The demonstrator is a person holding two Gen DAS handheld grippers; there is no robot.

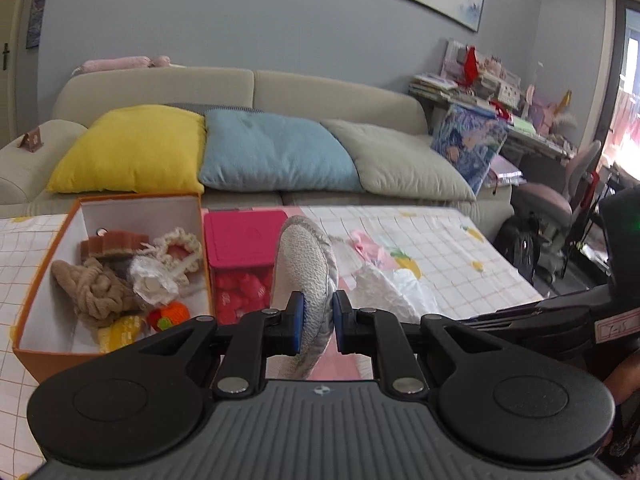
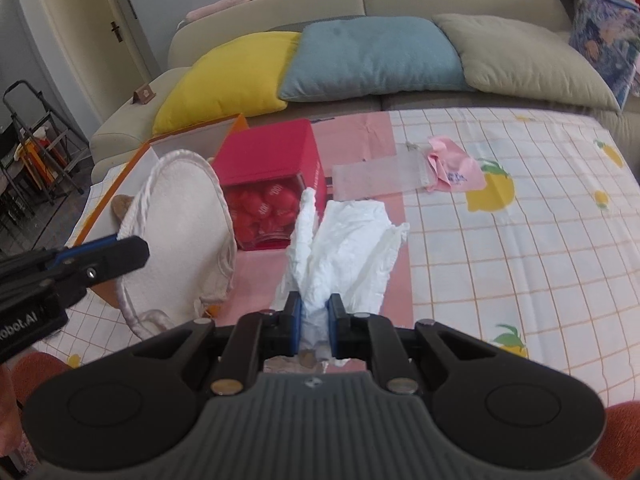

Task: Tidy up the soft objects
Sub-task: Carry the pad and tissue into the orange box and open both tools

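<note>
My left gripper (image 1: 317,322) is shut on a round white woven pad (image 1: 306,268) and holds it upright just right of the orange box (image 1: 44,264). The pad also shows in the right wrist view (image 2: 180,232), beside the box (image 2: 120,184). The box holds several soft things: a beige rope knot (image 1: 96,292), a knitted orange piece (image 1: 170,314) and a brown knit piece (image 1: 112,242). My right gripper (image 2: 314,322) is shut on a crumpled white tissue (image 2: 344,240) above the pink mat.
A red box (image 2: 276,184) with red pieces stands right of the orange box. A sheer pouch (image 2: 376,178) and pink cloth (image 2: 452,168) lie further back on the checked tablecloth (image 2: 520,240). A sofa with yellow, blue and beige cushions (image 1: 276,152) lies behind.
</note>
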